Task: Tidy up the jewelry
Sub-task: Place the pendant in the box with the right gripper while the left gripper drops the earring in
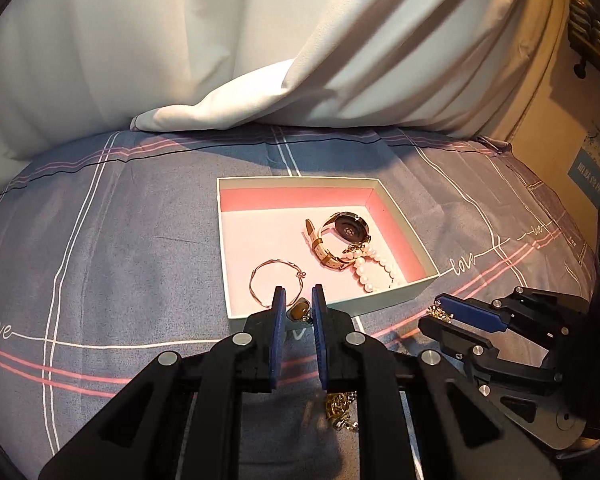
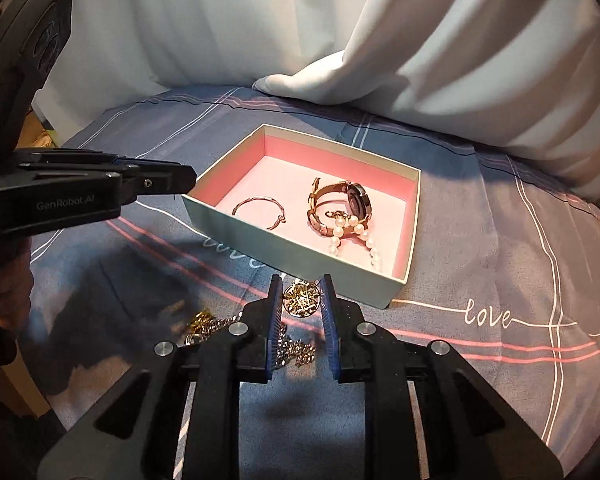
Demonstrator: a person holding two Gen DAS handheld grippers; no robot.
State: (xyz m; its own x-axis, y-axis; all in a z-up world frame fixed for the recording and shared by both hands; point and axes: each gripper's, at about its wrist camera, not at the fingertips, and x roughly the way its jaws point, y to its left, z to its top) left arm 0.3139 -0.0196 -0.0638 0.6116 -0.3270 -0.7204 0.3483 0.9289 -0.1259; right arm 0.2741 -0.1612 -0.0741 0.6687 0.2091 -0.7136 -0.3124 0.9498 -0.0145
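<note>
Jaws narrow on both: left gripper pinches an amber-stone ring, right gripper clamps a gold pendant, its chain trailing below. Both hover near the box edge, likely for drop-in beside bangle, watch, pearls.
</note>
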